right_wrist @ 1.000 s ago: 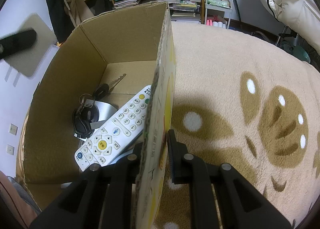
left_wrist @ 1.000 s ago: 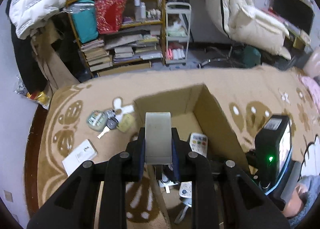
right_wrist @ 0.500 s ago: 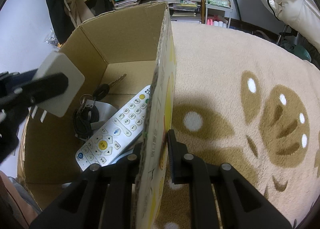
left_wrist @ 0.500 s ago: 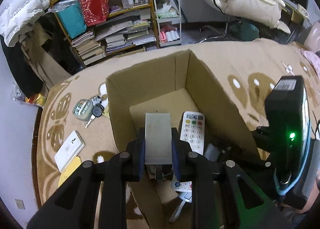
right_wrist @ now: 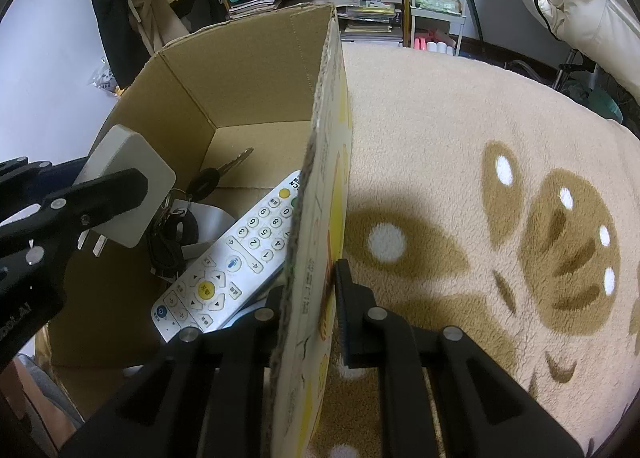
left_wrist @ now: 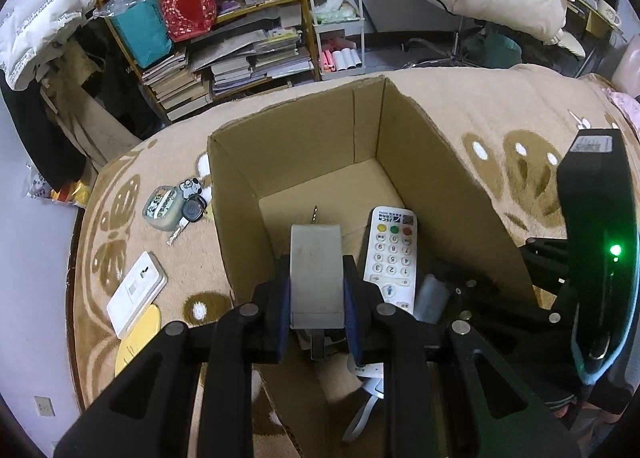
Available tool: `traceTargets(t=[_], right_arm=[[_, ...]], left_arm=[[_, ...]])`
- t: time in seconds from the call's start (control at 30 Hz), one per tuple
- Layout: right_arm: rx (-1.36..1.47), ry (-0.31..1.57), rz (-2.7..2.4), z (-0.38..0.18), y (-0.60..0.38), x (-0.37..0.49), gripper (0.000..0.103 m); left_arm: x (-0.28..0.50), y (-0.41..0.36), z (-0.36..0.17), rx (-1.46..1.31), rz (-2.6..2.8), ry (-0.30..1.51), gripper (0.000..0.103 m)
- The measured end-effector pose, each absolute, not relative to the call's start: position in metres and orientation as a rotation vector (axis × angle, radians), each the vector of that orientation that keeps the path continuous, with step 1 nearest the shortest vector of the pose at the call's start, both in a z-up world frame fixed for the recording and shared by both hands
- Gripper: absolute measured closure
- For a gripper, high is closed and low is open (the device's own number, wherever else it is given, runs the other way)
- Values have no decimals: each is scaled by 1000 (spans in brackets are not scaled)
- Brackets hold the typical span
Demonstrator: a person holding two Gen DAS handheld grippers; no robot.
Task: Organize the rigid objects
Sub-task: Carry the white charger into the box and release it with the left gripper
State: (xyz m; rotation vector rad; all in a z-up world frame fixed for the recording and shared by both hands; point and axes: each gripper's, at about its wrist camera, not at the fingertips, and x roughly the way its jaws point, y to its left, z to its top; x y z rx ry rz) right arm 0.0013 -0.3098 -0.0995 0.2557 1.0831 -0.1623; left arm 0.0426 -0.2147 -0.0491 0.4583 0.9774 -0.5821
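My left gripper point(left_wrist: 316, 298) is shut on a grey-white plug adapter point(left_wrist: 316, 274) and holds it above the open cardboard box point(left_wrist: 304, 146); the adapter also shows in the right wrist view point(right_wrist: 128, 194) with its prongs down. Inside the box lie a white remote point(right_wrist: 236, 254) and black keys point(right_wrist: 204, 184). My right gripper point(right_wrist: 308, 298) is shut on the box's right wall point(right_wrist: 320, 194). Outside the box, on the rug, lie a key bunch with a green fob point(left_wrist: 176, 210) and a white flat device point(left_wrist: 136, 294).
A tan rug with brown pattern point(right_wrist: 480, 186) covers the floor. A bookshelf with books and bags point(left_wrist: 208, 38) and a white cart point(left_wrist: 336, 18) stand behind. A yellow disc point(left_wrist: 136, 334) lies near the white device.
My left gripper has carried the adapter from over the box's left wall to over the inside of the box. My right gripper has stayed clamped on the box wall.
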Motion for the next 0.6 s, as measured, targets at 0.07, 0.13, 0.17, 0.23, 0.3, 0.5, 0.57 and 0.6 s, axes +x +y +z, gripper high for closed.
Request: traceTargets(t=[0.07, 0.13, 0.17, 0.23, 0.3, 0.5, 0.57, 0.6], right_arm=[[255, 1083, -162, -99, -309, 2, 88], [251, 1084, -163, -99, -310, 1, 88], [248, 1084, -162, -99, -310, 1, 88], [249, 1084, -161, -99, -310, 1, 88], [247, 1084, -161, -99, -310, 1, 88], [243, 1085, -160, -100, -308, 1, 88], [243, 1086, -159, -100, -307, 2, 88], [244, 1086, -158, -101, -308, 2, 88]], left_arm=[[43, -215, -50, 459, -581, 981, 81], [42, -215, -48, 461, -577, 970, 81], [41, -215, -46, 466, -575, 962, 81], [40, -214, -41, 471, -581, 952, 81], [41, -214, -37, 470, -584, 950, 81], [55, -198, -12, 458, -594, 944, 80], [65, -187, -2, 451, -582, 933, 79], [70, -181, 2, 445, -576, 931, 77]])
